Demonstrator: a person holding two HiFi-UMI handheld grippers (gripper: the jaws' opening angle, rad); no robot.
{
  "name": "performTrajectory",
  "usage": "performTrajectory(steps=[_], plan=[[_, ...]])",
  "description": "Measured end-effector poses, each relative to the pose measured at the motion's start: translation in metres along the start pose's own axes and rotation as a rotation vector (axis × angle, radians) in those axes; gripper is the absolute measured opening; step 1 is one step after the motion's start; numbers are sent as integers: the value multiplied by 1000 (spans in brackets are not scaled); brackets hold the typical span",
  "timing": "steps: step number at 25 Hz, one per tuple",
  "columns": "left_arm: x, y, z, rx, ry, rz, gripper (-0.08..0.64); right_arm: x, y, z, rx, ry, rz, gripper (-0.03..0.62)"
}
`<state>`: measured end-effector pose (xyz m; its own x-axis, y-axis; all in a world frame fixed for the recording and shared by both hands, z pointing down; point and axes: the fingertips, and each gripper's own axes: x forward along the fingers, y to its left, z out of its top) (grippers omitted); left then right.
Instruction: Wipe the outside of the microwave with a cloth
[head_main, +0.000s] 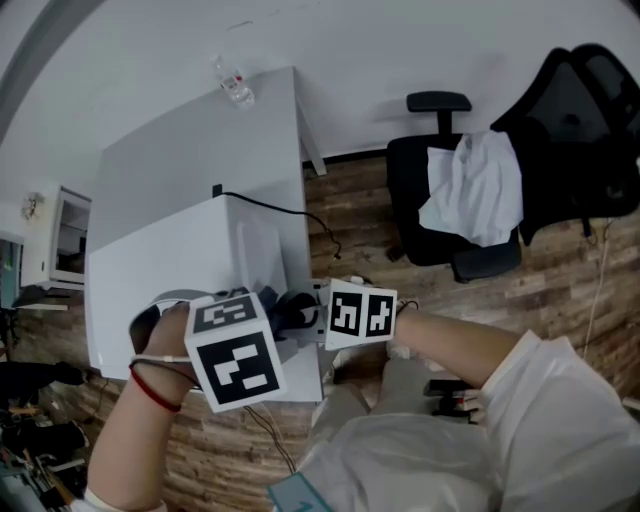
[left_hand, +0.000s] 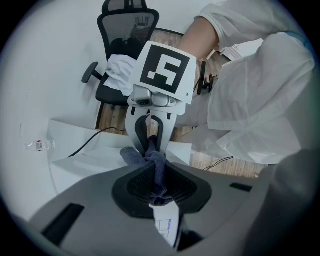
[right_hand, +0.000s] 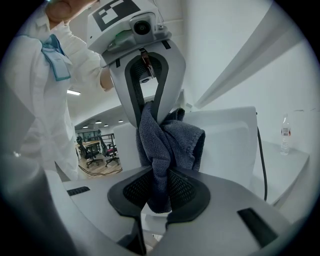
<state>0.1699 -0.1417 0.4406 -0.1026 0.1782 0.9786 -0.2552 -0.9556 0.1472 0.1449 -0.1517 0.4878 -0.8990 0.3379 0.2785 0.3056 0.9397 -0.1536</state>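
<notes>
The white microwave (head_main: 180, 250) stands on a white table (head_main: 200, 140). Both grippers hover at its near right corner, their marker cubes close together. A dark blue-grey cloth (right_hand: 167, 145) is bunched and stretched between them. My left gripper (left_hand: 159, 192) points steeply down and is shut on one end of the cloth (left_hand: 155, 165). My right gripper (right_hand: 161, 192) points nearly level toward the microwave's white side (right_hand: 225, 140) and is shut on the other end. Each gripper view shows the opposite gripper's fingers clamped on the cloth. In the head view the cubes hide the cloth.
A black power cable (head_main: 290, 212) runs from the microwave's back down to the wooden floor. A plastic bottle (head_main: 233, 82) lies at the table's far end. A black office chair (head_main: 450, 200) with a white garment (head_main: 475, 190) stands to the right.
</notes>
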Motion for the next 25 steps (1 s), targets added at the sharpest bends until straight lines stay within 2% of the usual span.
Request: performTrajectory(steps=[8, 25], plan=[[1, -21, -1, 8, -19, -40, 55, 5, 26, 0, 4, -3, 60, 83], [1, -43, -2, -16, -93, -59, 55, 8, 54, -1, 35, -10, 96, 83]])
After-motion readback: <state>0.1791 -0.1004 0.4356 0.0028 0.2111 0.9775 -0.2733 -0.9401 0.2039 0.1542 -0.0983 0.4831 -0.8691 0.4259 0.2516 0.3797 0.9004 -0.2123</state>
